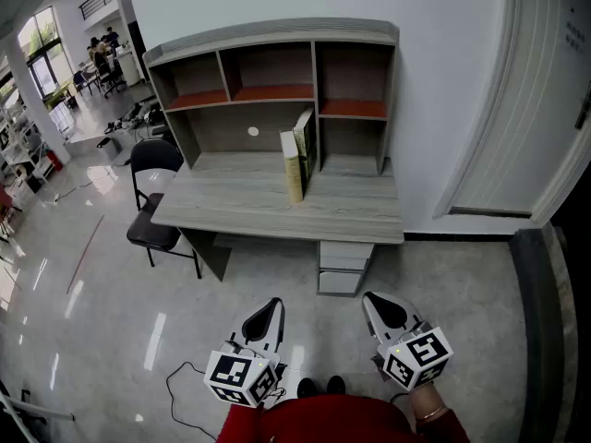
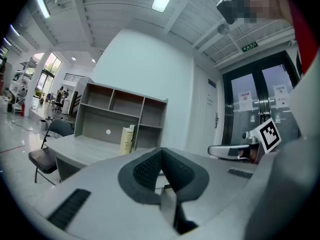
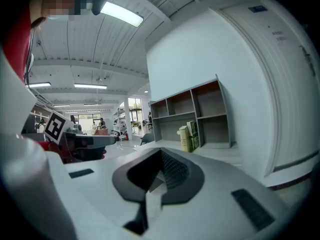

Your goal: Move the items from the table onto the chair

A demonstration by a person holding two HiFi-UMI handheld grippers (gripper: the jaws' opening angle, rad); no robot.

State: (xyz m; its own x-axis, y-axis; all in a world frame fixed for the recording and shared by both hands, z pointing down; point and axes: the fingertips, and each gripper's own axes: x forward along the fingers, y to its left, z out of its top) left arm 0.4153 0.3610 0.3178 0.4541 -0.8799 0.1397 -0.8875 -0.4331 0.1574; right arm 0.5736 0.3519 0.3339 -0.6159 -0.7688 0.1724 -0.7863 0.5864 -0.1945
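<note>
On the grey desk (image 1: 240, 208) two books stand upright side by side, a cream one (image 1: 292, 166) and a green one (image 1: 305, 139); they also show as the books (image 2: 128, 139) in the left gripper view and the books (image 3: 189, 136) in the right gripper view. A black chair (image 1: 154, 198) stands at the desk's left end, the same chair (image 2: 46, 155) at the far left of the left gripper view. My left gripper (image 1: 273, 306) and right gripper (image 1: 374, 301) hang low in front of me, well short of the desk. Both are shut and hold nothing.
A hutch with open shelves (image 1: 272, 72) tops the desk, and a drawer unit (image 1: 343, 268) sits under its right side. A black cable (image 1: 180, 384) lies on the floor near my left gripper. A white door (image 1: 522, 109) and a dark mat (image 1: 540, 321) are on the right.
</note>
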